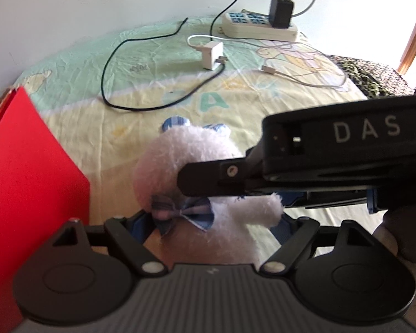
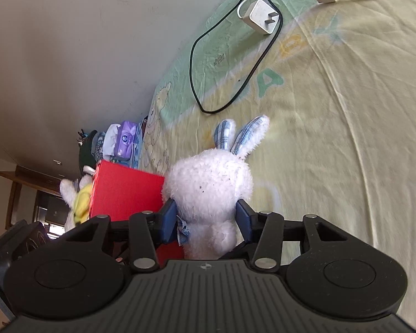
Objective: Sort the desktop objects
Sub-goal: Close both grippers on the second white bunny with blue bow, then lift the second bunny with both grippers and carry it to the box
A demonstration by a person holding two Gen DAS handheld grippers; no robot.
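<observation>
**Bunny held between both tongs**

Yellow-green bedsheet (image 2: 346, 111), printed letters, "A" legible. Red box (image 2: 124, 194) just left of white plush bunny (image 2: 208, 186), blue-check ears. Right gripper (image 2: 208, 222) clenched on the bunny's neck; its body reads "DAS". Left gripper (image 1: 213, 222) brackets the bunny; contact unclear. White charger (image 1: 213, 55), black cable (image 1: 111, 63) beyond.

You have two plush toys in view: one fluffy white rabbit with blue checked ears (image 2: 210, 183) and one white-and-yellow plush (image 2: 79, 199). One red cardboard box (image 2: 124, 197), one white power strip (image 1: 259, 26), two chargers, one black (image 1: 281, 11), one white (image 1: 213, 55).
</observation>
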